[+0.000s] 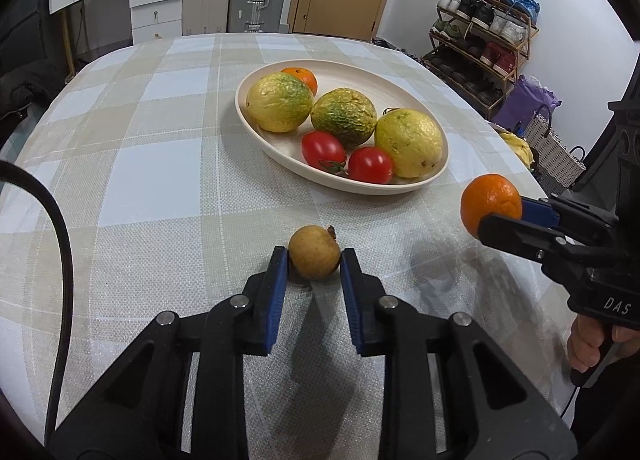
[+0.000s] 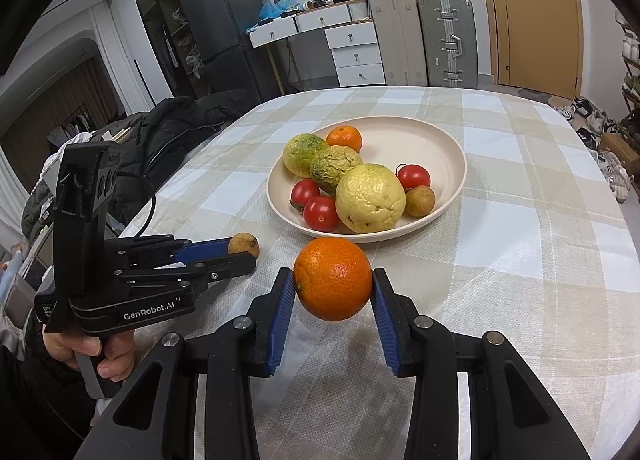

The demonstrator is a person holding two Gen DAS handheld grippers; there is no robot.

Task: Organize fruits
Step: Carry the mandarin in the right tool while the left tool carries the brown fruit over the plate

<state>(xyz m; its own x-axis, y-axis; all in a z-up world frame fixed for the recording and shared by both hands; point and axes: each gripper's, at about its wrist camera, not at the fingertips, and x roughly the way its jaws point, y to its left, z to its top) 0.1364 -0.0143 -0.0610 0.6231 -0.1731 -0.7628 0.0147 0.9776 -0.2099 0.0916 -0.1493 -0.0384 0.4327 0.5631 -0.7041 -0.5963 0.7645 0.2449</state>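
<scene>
A: Largest first?
B: One checked table (image 2: 520, 219); one cream plate (image 2: 440, 139) on it. In the plate: three yellow-green fruits (image 2: 370, 197), three tomatoes (image 2: 320, 213), one small orange (image 2: 344, 138), one longan (image 2: 419, 200).
A: Outside it?
B: One orange (image 2: 333, 278), clamped in the right gripper (image 2: 334, 288) above the cloth. One brown longan (image 1: 314, 252) on the table near the plate, left gripper (image 1: 314, 260) jaws touching both its sides.
</scene>
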